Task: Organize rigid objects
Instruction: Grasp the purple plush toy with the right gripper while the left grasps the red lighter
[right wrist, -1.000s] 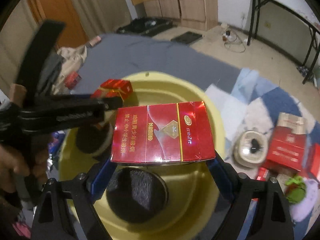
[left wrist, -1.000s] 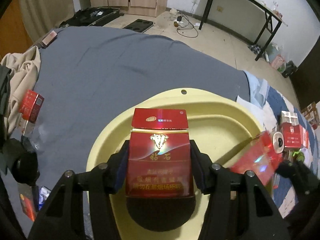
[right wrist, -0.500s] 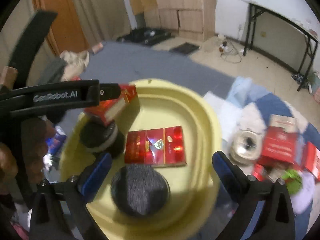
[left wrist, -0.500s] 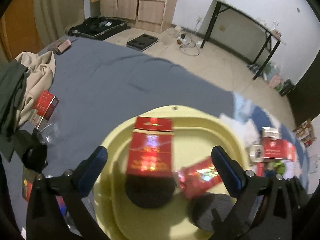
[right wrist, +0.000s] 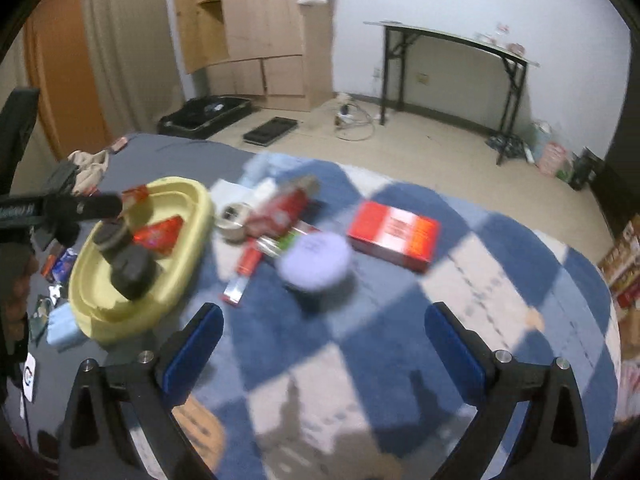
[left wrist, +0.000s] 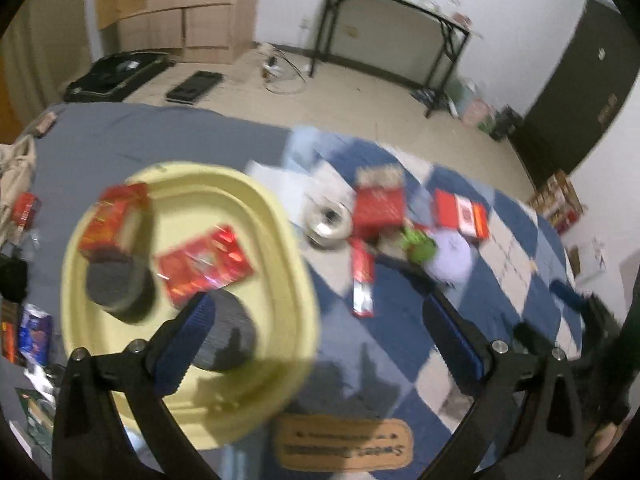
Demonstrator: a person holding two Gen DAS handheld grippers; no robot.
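Both my grippers stand wide open with nothing between their blue pads. My left gripper (left wrist: 320,320) hangs over the near edge of the yellow basin (left wrist: 296,240), its left pad above the basin's inside and its right pad out over the blue-and-white checked blanket (left wrist: 392,344). Ahead and to the left of it, inside the basin, lie a flat red cigarette pack (left wrist: 204,264), a second red pack (left wrist: 114,220) leaning at the far left, and two dark round lids (left wrist: 118,284) close to my left finger. Ahead and to the right, outside the basin, sit a roll of tape (left wrist: 328,220), more red packs (left wrist: 378,204) and a thin red stick (left wrist: 362,276), all blurred. My right gripper (right wrist: 320,348) hovers over bare blanket; straight ahead of it is a pale purple round lid (right wrist: 316,260), beyond to the right a red carton (right wrist: 394,236), and the basin is well off to its left.
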